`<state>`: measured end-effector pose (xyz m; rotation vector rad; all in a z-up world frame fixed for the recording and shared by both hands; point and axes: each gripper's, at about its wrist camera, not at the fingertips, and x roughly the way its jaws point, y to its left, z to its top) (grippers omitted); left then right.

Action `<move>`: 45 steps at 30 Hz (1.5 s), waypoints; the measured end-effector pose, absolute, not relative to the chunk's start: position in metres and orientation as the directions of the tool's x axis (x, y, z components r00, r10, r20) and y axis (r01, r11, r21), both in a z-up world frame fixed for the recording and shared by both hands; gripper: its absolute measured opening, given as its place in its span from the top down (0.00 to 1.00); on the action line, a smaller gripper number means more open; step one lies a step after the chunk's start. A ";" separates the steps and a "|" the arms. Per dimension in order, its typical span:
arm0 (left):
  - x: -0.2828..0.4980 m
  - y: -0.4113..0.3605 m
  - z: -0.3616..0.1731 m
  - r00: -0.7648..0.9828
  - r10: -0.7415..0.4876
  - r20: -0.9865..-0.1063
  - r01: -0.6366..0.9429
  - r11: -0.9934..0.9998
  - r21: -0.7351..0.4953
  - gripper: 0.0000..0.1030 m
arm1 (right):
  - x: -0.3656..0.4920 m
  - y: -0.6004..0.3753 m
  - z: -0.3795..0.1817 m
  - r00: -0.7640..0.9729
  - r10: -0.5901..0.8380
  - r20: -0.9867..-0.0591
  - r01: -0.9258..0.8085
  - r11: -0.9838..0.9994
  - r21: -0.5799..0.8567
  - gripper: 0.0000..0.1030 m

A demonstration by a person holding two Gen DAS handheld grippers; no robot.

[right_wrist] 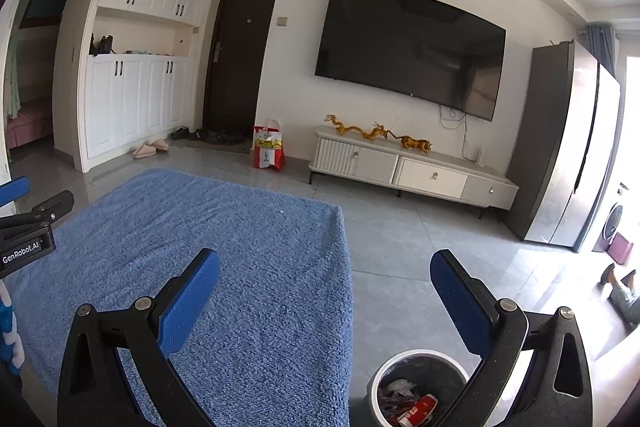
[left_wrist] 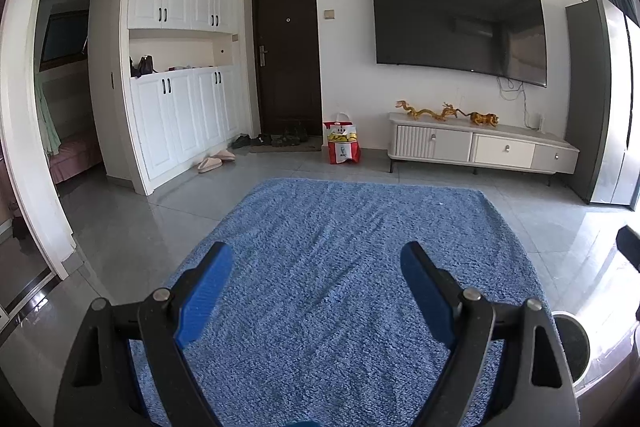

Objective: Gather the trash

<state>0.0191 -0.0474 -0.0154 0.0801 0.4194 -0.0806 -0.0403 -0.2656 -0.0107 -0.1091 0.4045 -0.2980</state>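
A white round trash bin (right_wrist: 416, 361) stands on the grey floor tiles just right of the blue rug (right_wrist: 224, 259). It holds crumpled paper and a red wrapper (right_wrist: 416, 409). My right gripper (right_wrist: 325, 269) is open and empty, above the rug's right edge and the bin. My left gripper (left_wrist: 317, 261) is open and empty over the blue rug (left_wrist: 344, 235). The bin's rim (left_wrist: 572, 319) shows at the lower right of the left wrist view. The left gripper also shows at the left edge of the right wrist view (right_wrist: 36, 223). No loose trash shows on the rug.
A red and white shopping bag (left_wrist: 342, 143) stands by the dark entrance door (left_wrist: 288, 59). A low white TV cabinet (left_wrist: 480, 147) with gold figurines sits under a wall TV (left_wrist: 460, 23). Slippers (left_wrist: 216, 161) lie by the white cupboards. A tall fridge (right_wrist: 568, 147) stands right.
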 end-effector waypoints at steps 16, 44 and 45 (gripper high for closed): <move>0.021 -0.033 -0.016 0.916 -0.032 -0.400 0.061 0.996 0.060 0.17 | -0.044 -0.275 -0.007 0.874 -0.327 -0.358 0.286 0.944 -0.165 0.00; 0.015 -0.031 -0.006 0.927 -0.032 -0.373 0.051 0.998 0.041 0.17 | -0.046 -0.284 -0.011 0.874 -0.325 -0.362 0.292 0.946 -0.144 0.00; 0.015 -0.031 -0.006 0.927 -0.036 -0.373 0.055 0.998 0.042 0.17 | -0.045 -0.284 -0.010 0.874 -0.324 -0.363 0.292 0.946 -0.142 0.00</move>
